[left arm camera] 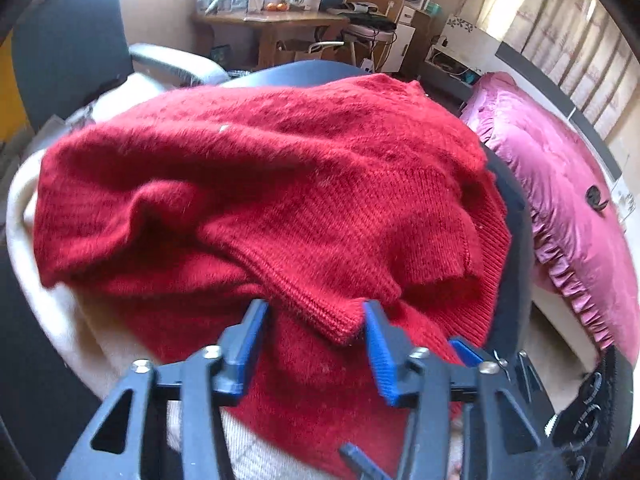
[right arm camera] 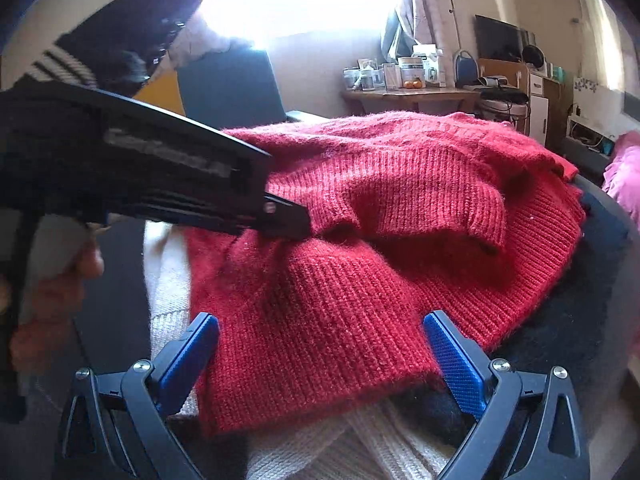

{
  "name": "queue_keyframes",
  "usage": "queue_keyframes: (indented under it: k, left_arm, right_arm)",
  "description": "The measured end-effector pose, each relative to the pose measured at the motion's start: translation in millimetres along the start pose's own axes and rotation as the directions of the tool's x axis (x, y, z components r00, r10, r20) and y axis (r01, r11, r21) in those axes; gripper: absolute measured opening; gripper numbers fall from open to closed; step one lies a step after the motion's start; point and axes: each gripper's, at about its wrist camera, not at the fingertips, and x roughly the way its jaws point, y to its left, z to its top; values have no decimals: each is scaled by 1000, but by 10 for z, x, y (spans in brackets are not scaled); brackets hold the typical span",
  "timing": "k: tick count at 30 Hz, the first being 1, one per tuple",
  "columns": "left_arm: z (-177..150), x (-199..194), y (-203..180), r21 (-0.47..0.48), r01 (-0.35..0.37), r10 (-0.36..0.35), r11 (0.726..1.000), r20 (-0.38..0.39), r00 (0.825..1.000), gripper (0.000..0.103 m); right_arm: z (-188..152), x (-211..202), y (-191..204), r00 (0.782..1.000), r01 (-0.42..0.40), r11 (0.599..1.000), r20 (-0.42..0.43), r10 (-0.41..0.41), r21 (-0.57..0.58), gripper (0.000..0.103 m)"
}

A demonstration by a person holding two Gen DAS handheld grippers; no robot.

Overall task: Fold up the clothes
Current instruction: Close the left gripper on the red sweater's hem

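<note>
The ribbed cuff [left arm camera: 336, 316] of the red sweater [left arm camera: 256, 168] is framed just ahead between the spread left claw [left arm camera: 316, 320], nearer than the likewise spread right claw [right arm camera: 320, 340].

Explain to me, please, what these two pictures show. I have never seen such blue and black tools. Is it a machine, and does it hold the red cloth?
No machine works here: a person holds one hand tool in each hand. Each tool has two blue fingers and a small camera looking along them. One picture comes from the left gripper, the other from the right gripper. A red sweater lies in a heap on a cream knitted garment. The fingers of both tools stand open. A ribbed edge of the sweater lies between the left pair, not yet pinched. In the right view, the left tool reaches in from the side. Behind stand a cluttered wooden desk and a pink bed.
</note>
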Motion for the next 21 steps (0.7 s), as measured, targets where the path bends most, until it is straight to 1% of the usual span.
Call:
queue_keyframes:
  k: [1,2,3,7,9,15,18,21]
  left_arm:
    - [15,2,-19,8,-8,8,1000,6,1000,19]
    - [30,9,-36,14,-15,15,1000,10,1000,13]
    - [46,24,-34,11,-14,14,1000,11,1000,11]
    - [101,104,40,-33,11,-12,999,-18,1000,10]
    - [113,82,22,-25,17,-17,1000,-3,1000,8]
    - [19,-172,-6,6,22,-23,1000,100,995,8]
    - [-66,-377,-38,24,21,-25,999,171,985,8]
    - [-126,-658,-7,14,24,-27,1000,246,969,7]
  right_arm:
    - [-1,0,3,1000,0,1000,1,0,0,103]
    - [-4,-1,11,1000,1,1000,1,-1,0,103]
    - [-6,-1,16,1000,3,1000,1,-3,-2,103]
    - [-20,-7,41,1000,15,1000,-2,-15,-10,103]
    - [-22,-8,50,1000,20,1000,-3,-20,-13,103]
    - [-25,-13,55,1000,25,1000,-5,-25,-15,103]
    - [-18,-9,61,1000,28,999,-13,-29,-20,103]
    - [16,-36,23,1000,9,1000,-25,-9,-7,103]
